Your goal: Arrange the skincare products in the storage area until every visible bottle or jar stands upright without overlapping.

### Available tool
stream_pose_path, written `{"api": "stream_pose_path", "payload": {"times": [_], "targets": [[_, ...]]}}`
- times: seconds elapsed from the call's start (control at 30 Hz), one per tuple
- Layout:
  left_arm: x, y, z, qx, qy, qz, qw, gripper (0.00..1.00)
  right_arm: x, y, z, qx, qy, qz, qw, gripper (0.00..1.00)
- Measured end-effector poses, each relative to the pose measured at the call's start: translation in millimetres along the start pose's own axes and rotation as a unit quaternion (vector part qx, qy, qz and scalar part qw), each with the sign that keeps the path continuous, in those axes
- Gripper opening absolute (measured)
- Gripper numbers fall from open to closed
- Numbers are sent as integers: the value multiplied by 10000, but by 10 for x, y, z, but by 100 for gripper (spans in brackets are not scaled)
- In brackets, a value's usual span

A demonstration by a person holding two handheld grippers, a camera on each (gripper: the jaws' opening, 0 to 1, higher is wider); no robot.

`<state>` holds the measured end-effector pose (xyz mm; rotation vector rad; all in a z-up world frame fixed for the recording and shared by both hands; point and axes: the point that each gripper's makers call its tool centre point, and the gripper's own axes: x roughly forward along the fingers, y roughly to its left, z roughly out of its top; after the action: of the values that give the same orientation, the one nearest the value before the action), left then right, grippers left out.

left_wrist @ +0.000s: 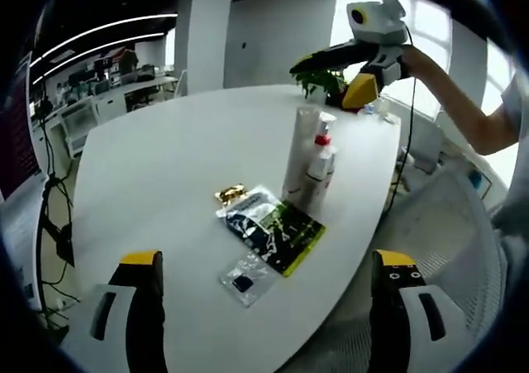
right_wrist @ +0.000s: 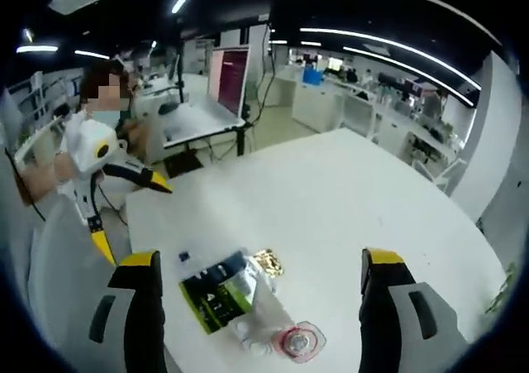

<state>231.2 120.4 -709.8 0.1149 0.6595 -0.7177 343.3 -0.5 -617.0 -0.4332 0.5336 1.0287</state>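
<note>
White office table (left_wrist: 165,158), skincare items at frame centre.
Left gripper view: two upright bottles (left_wrist: 310,162), green sachet (left_wrist: 277,228), gold packet (left_wrist: 231,193), small clear sachet (left_wrist: 245,279); right gripper view sees their caps from above. Left gripper (left_wrist: 264,278) and right gripper (right_wrist: 260,278) both gape, empty.

In the left gripper view, the tall white bottle (left_wrist: 299,154) is partly covered by the smaller spray bottle (left_wrist: 320,160) in front of it, and their labels are too small to read. Print on the dark sachet (left_wrist: 275,228) is illegible. In the right gripper view, the clear bottle (right_wrist: 291,342) is blurred near the lower edge, and the sachet's text is unreadable.
</note>
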Motion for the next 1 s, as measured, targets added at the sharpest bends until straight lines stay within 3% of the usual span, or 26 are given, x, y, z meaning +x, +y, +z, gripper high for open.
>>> {"api": "stream_pose_path", "payload": {"times": [0.37, 0.6, 1.0], "targets": [[59, -14, -7, -108, -21, -10, 9999, 97, 384, -213, 127, 68, 317, 397, 9987, 88], [101, -34, -87, -266, 24, -35, 9996, 96, 679, -339, 86, 74, 533, 602, 9967, 73], [134, -2, -140, -448, 83, 6, 9990, 94, 1111, -433, -296, 89, 1189, 1056, 9872, 49]]}}
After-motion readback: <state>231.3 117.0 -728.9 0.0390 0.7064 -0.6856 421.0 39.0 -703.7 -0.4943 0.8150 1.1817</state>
